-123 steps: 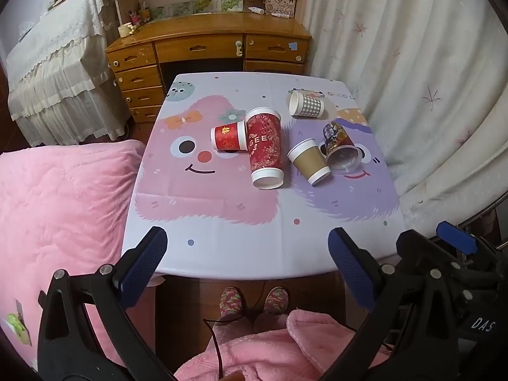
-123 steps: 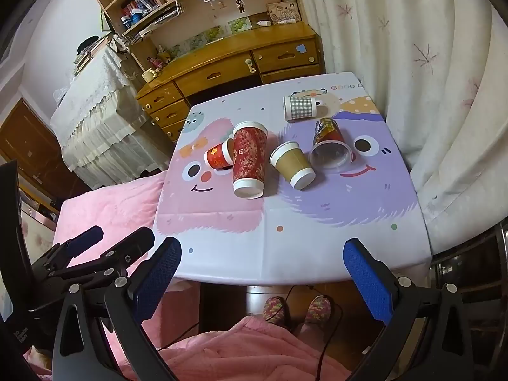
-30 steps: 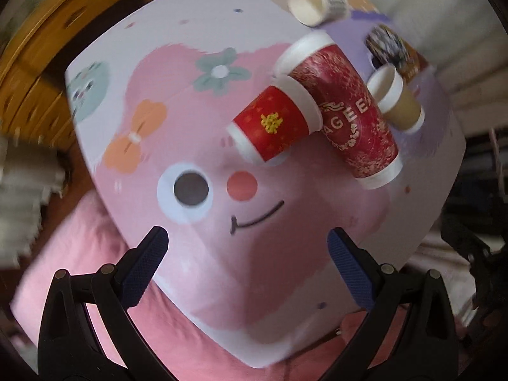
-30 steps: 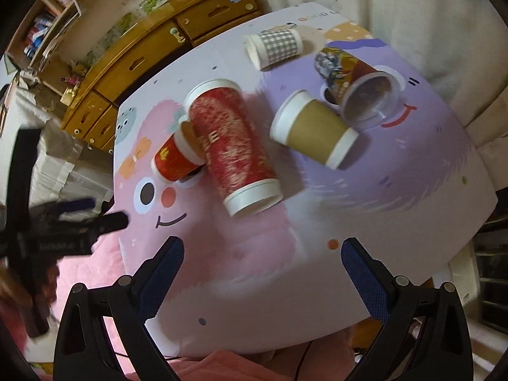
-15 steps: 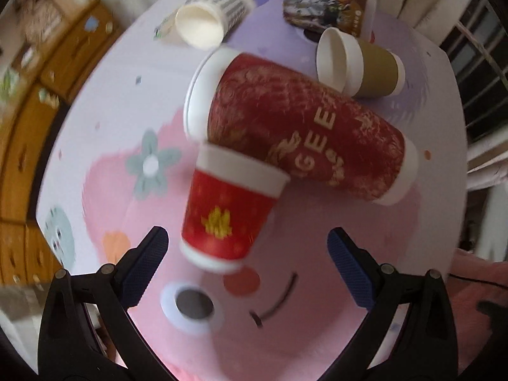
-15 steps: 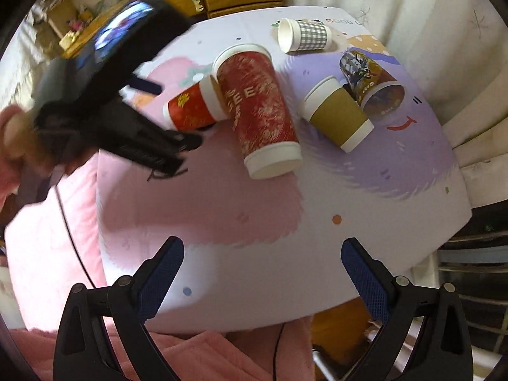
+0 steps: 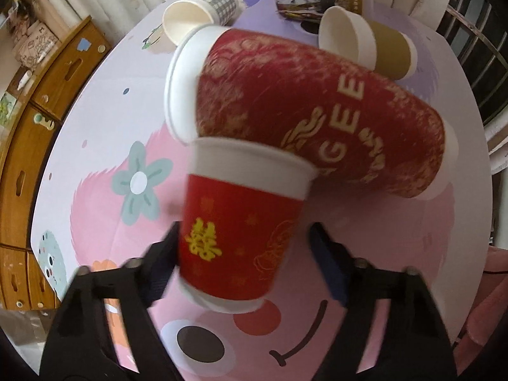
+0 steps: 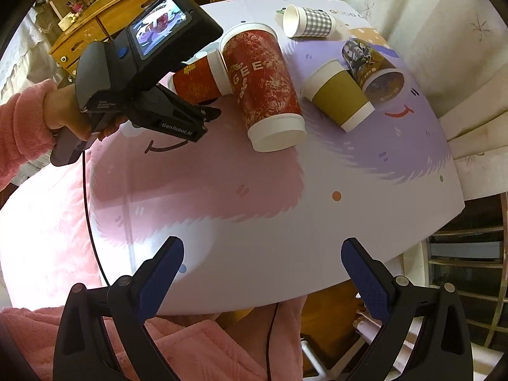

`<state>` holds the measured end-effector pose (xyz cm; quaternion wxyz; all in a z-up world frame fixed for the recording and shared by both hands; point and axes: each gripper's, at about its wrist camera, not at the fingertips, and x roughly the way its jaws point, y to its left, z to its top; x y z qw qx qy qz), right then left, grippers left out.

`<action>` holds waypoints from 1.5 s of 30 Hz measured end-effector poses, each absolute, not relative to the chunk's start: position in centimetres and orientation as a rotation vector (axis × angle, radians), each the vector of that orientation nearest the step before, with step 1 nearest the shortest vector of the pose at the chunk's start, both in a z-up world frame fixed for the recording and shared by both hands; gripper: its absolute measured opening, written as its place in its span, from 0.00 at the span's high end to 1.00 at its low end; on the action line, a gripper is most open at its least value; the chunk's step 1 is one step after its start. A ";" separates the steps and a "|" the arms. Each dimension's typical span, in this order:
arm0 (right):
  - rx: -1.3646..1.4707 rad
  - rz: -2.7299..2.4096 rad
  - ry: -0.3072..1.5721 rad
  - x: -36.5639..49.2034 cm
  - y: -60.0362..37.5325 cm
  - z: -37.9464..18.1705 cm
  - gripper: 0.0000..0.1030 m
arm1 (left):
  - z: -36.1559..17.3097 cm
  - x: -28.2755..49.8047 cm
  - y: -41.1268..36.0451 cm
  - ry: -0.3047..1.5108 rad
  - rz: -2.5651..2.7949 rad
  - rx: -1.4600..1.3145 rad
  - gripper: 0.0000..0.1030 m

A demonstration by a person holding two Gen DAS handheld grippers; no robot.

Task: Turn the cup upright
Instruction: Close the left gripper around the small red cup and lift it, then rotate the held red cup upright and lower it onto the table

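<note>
A small red cup with a gold emblem lies on its side on the pink cartoon tablecloth, its rim against a tall red cup. My left gripper straddles the small cup's lower body; its left finger touches the cup and a gap shows at the right finger. In the right wrist view the left gripper reaches the small red cup. My right gripper is open and empty over the table's near edge.
A brown cup, a dark printed cup and a checked cup lie on their sides at the right and back. A wooden desk stands behind the table. A curtain hangs on the right. Pink bedding lies left.
My left gripper has moved forward onto the small red cup and its fingers have narrowed around it. My right gripper has stayed open near the table's front edge.
</note>
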<state>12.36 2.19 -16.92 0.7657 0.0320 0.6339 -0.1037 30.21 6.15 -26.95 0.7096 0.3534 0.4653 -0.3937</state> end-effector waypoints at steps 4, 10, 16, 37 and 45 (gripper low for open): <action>0.062 -0.213 1.381 12.6 2.5 -16.9 0.02 | -26.8 30.1 6.9 1.030 -0.865 0.771 0.43; 0.038 -0.192 1.350 13.4 2.6 -16.0 0.02 | -25.0 29.2 8.0 1.003 -0.823 0.775 0.43; 0.017 -0.155 1.332 13.7 2.2 -15.2 0.02 | -23.8 27.5 8.6 1.120 -0.722 0.708 0.43; 0.140 -0.005 1.472 10.6 -13.1 -17.1 0.02 | -25.0 14.1 7.3 1.606 -0.176 -0.131 0.44; 0.363 -0.011 1.562 10.0 -21.5 -17.8 0.02 | -24.6 11.8 5.7 1.566 -0.102 -0.359 0.44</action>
